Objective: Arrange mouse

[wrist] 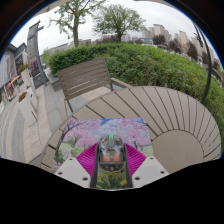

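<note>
While daylight falls on a slatted wooden table (150,110) outdoors, the gripper (111,158) hangs low over a floral-patterned mat (105,129), its jaws narrowed on a dark mouse (111,152) pressed between the magenta pads (88,158). The mouse's long axis runs away from the camera, along the fingers. No writing on it can be read. Beyond the table stand a wooden bench (85,78), a green hedge (150,62), trees (115,18) and buildings (165,35).
</note>
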A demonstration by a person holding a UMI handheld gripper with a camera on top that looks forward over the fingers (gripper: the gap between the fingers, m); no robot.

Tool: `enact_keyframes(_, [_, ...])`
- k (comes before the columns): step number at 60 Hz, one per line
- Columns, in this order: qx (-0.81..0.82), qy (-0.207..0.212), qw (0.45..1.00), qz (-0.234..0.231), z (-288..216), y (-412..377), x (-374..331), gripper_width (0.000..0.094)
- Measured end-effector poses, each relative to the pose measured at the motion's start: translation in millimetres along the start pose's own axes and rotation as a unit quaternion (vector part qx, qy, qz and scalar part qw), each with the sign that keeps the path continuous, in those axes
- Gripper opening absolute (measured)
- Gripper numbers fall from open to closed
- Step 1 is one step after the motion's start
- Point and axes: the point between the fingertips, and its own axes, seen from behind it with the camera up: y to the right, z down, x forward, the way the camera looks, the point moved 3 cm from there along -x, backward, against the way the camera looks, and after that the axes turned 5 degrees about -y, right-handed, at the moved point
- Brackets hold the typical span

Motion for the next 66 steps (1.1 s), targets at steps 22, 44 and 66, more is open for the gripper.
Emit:
enact_keyframes(22, [-0.038, -0.025, 0.999, 0.016, -4, 23, -111, 0.0839])
enact_keyframes(44, [-0.043, -0.064, 0.996, 0.037, 46, 70, -315, 0.0854])
enact_keyframes(66, [-0.051, -0.069, 0.995, 0.046, 63, 82, -336, 0.0852])
